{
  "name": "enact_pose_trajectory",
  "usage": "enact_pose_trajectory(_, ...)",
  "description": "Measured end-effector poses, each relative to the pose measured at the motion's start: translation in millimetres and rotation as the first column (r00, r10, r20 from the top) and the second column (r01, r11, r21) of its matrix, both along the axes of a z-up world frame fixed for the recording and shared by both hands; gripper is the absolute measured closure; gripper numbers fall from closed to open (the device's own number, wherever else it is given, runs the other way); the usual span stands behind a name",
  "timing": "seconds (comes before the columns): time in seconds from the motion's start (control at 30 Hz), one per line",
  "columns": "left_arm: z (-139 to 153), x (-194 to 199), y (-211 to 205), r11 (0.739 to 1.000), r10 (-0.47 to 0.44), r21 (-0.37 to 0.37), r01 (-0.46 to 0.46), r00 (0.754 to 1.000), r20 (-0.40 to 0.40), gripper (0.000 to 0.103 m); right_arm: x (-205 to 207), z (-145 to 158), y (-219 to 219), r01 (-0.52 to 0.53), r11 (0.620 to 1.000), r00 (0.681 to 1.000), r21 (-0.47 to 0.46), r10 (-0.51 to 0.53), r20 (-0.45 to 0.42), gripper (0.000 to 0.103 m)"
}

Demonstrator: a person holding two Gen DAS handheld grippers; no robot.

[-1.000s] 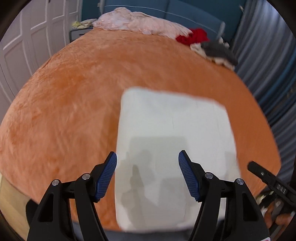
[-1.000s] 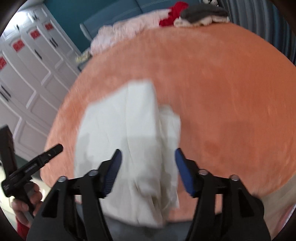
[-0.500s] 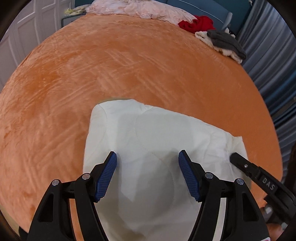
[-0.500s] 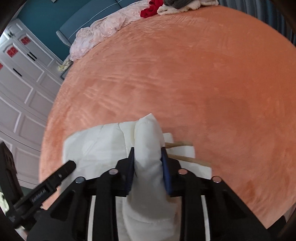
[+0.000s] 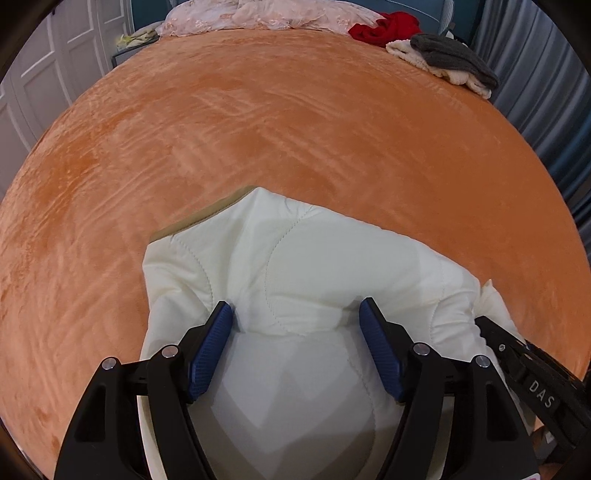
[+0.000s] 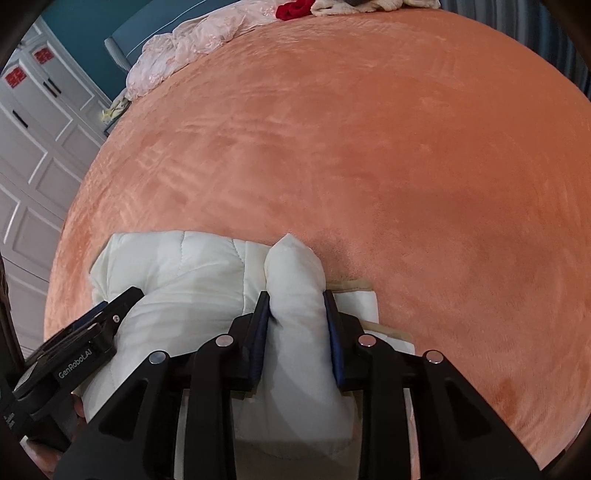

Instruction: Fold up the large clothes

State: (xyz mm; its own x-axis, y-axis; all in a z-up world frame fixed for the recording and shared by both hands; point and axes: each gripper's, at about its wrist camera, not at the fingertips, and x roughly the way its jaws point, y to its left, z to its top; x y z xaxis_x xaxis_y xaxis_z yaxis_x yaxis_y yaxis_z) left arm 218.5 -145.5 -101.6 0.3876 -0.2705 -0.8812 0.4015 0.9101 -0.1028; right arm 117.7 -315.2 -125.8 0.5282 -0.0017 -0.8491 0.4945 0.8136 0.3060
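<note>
Jacket [image 5: 325, 266] lying on near part of bedspread [image 5: 295, 122], folded into thick bundle. Left gripper [image 5: 295, 317] sitting over jacket's near half, padded fold lying between its spread jaws. Right gripper [image 6: 297, 306] sitting at jacket's right end, upright roll of padding standing between its pads, pressed by both. Pile of clothes [image 5: 439, 55] lying at bedspread's far right corner, crumpled sheet [image 5: 258, 14] lying along far edge. Wardrobe [image 6: 33, 147] standing left of bed.
</note>
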Motion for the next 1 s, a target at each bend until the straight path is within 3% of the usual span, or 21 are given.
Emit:
enact_pose_trajectory(0.5, -14.5, 2.5, -6.7, 0.999, 0.010, 0.031, -0.011, 0.999, 0.034, 0.030, 5.4, -10.0, -0.8, 0.001, 1.000, 1.000, -0.007, -0.001, 0.019, 0.074)
enact_pose_trajectory(1.0, -10.8, -2.6, -6.8, 0.999, 0.013, 0.047, -0.016, 0.998, 0.056, 0.029, 5.9, -7.5, -0.9, 0.001, 1.000, 1.000, -0.016, -0.001, 0.023, 0.073)
